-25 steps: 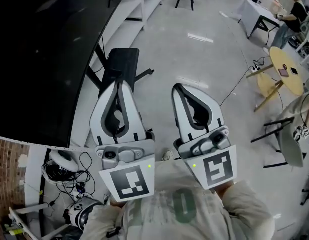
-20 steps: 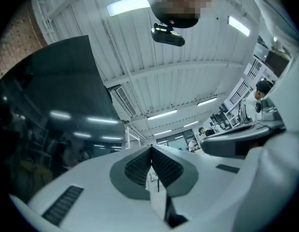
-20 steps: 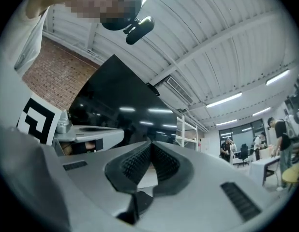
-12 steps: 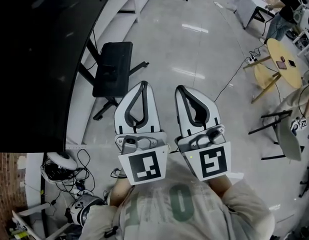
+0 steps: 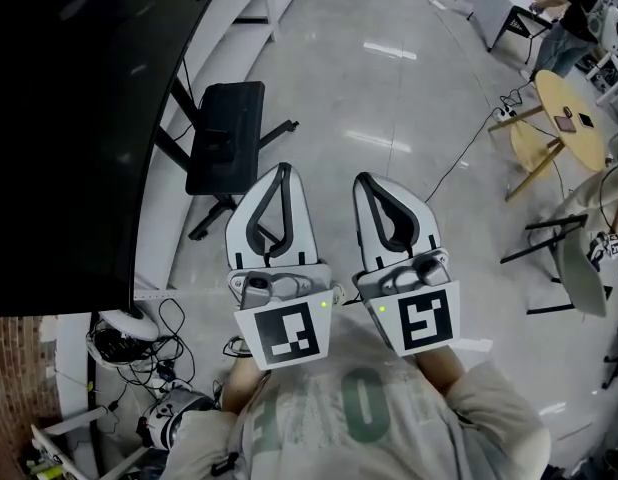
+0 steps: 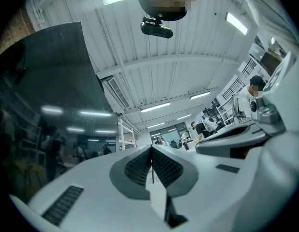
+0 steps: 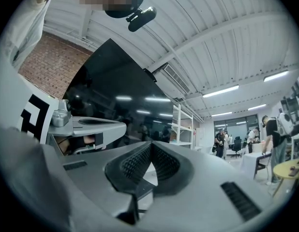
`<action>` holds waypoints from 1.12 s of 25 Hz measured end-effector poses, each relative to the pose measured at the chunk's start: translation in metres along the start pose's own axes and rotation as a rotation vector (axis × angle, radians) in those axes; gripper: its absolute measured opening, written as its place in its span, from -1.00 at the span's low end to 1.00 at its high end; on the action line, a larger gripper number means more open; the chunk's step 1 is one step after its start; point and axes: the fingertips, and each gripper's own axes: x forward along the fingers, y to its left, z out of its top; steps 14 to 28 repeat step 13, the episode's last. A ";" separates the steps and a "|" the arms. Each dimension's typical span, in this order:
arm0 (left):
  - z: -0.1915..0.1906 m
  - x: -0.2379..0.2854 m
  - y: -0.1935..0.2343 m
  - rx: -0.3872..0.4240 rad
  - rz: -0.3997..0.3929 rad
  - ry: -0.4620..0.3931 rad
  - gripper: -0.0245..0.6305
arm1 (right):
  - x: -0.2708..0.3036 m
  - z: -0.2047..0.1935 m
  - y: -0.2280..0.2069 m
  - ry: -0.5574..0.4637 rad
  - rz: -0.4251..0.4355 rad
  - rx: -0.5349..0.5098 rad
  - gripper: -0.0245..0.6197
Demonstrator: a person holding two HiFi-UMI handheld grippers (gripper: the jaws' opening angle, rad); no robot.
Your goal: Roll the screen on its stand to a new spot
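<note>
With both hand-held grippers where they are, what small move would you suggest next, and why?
Probably open the left hand-held gripper and reach left toward the near edge of the screen: both it and the right hand-held gripper are shut, empty, and apart from the screen and its stand.

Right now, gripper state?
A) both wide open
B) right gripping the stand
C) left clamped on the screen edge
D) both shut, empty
D: each gripper view shows jaws together with nothing between them; in the head view the left gripper and right gripper sit side by side, apart from the screen and its stand.
</note>
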 end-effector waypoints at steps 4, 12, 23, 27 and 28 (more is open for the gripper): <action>-0.003 0.002 -0.001 -0.019 0.004 0.010 -0.88 | -0.002 -0.002 -0.004 0.006 -0.008 -0.008 -0.86; -0.001 0.007 -0.007 -0.018 0.000 0.007 -0.88 | -0.001 -0.003 -0.012 0.002 -0.016 -0.013 -0.86; -0.001 0.007 -0.007 -0.016 -0.001 0.005 -0.88 | -0.001 -0.003 -0.012 0.002 -0.015 -0.014 -0.86; -0.001 0.007 -0.007 -0.016 -0.001 0.005 -0.88 | -0.001 -0.003 -0.012 0.002 -0.015 -0.014 -0.86; -0.001 0.007 -0.007 -0.016 -0.001 0.005 -0.88 | -0.001 -0.003 -0.012 0.002 -0.015 -0.014 -0.86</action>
